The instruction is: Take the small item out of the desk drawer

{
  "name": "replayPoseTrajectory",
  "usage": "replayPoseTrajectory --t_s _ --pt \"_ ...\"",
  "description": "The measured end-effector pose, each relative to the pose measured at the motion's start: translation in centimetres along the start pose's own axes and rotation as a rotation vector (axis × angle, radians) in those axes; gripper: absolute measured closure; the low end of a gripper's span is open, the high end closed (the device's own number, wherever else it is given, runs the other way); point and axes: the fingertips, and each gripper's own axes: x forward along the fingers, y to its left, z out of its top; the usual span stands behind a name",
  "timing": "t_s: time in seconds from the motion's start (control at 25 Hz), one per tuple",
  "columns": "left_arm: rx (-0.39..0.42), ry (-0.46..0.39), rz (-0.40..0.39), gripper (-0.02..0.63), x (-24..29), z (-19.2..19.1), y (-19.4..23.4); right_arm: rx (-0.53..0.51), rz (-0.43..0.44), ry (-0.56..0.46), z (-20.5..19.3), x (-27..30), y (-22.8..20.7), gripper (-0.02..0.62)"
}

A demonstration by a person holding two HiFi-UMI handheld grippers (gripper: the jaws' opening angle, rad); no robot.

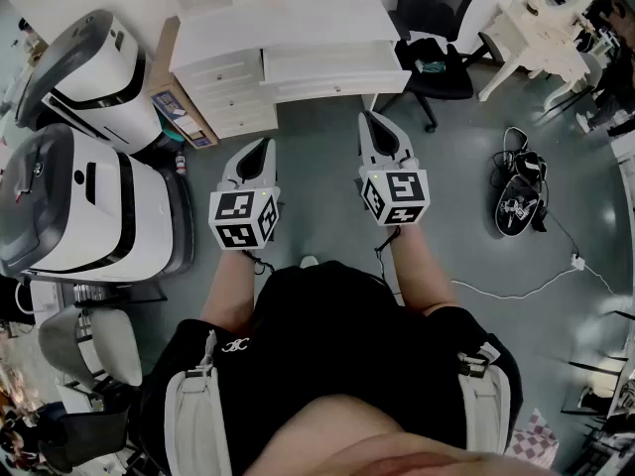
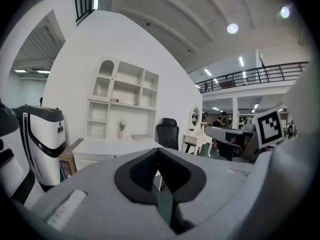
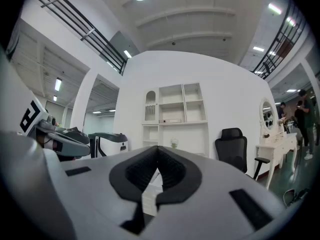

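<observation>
A white desk (image 1: 288, 28) stands ahead of me across the grey floor, with a stack of small drawers (image 1: 233, 97) on its left and a wide middle drawer (image 1: 332, 75). No small item shows in any view. My left gripper (image 1: 264, 149) (image 2: 158, 156) and right gripper (image 1: 368, 119) (image 3: 157, 156) are held side by side in the air, pointing at the desk and well short of it. Both have their jaws together with nothing between them. The desk also appears in the left gripper view (image 2: 112, 146).
A black office chair (image 1: 437, 28) sits at the desk's right end. Two large white machines (image 1: 89, 167) and a cardboard box (image 1: 179, 107) stand on the left. Cables and a black object (image 1: 521, 201) lie on the floor at right, near a white vanity table (image 1: 541, 18).
</observation>
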Motion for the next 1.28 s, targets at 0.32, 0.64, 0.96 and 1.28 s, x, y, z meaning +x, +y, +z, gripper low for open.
replayPoseTrajectory --t_s 0.32,0.64,0.96,1.28 --pt "0.010 -0.016 0.001 0.592 0.2 0.7 0.2 0.013 -0.025 -0.013 0.2 0.0 -0.2 0.598" --pt "0.015 -0.026 -0.012 0.593 1.3 1.5 1.4 0.010 -0.025 -0.013 0.2 1.4 0.2 0.598" --pt "0.027 -0.027 -0.046 0.592 2.5 1.4 3.0 0.014 -0.047 -0.005 -0.5 3.1 0.8 0.598" --pt "0.016 -0.024 -0.028 0.593 3.4 1.2 5.6 0.026 -0.037 0.006 -1.3 5.6 1.3 0.598"
